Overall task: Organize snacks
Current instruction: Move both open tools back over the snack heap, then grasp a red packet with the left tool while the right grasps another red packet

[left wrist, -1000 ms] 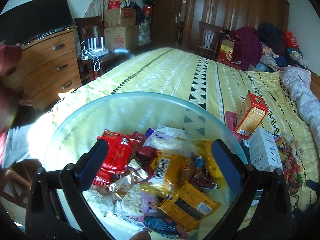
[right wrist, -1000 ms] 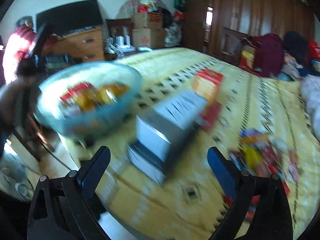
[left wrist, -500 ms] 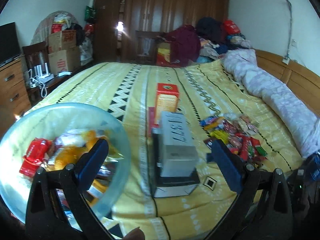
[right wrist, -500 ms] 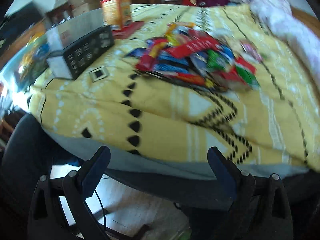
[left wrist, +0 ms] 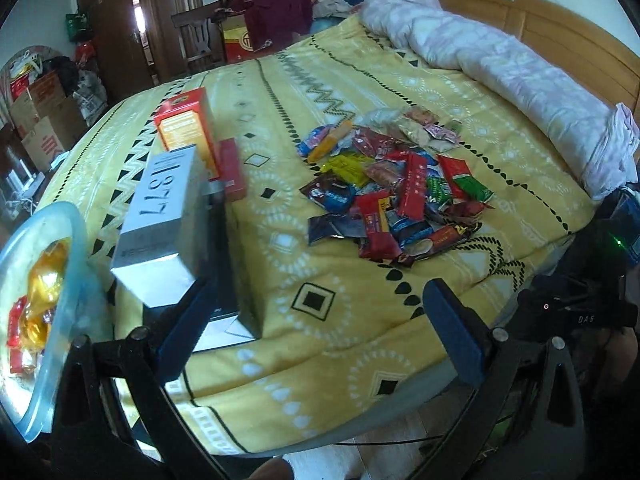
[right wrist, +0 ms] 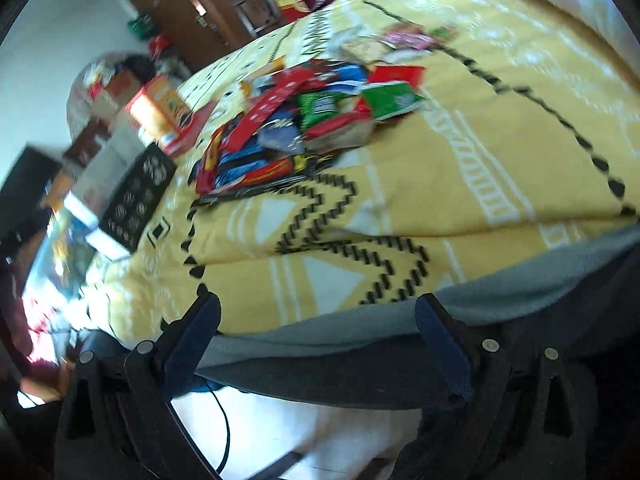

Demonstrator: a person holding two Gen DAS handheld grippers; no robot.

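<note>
Left wrist: both claws, left claw (left wrist: 320,336) and right claw (right wrist: 318,336), gape wide, holding nothing.

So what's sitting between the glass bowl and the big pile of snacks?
In the left wrist view, a silver box marked 1877 sits on a dark box between the glass bowl and the snack pile, then bare yellow bedspread.
</note>
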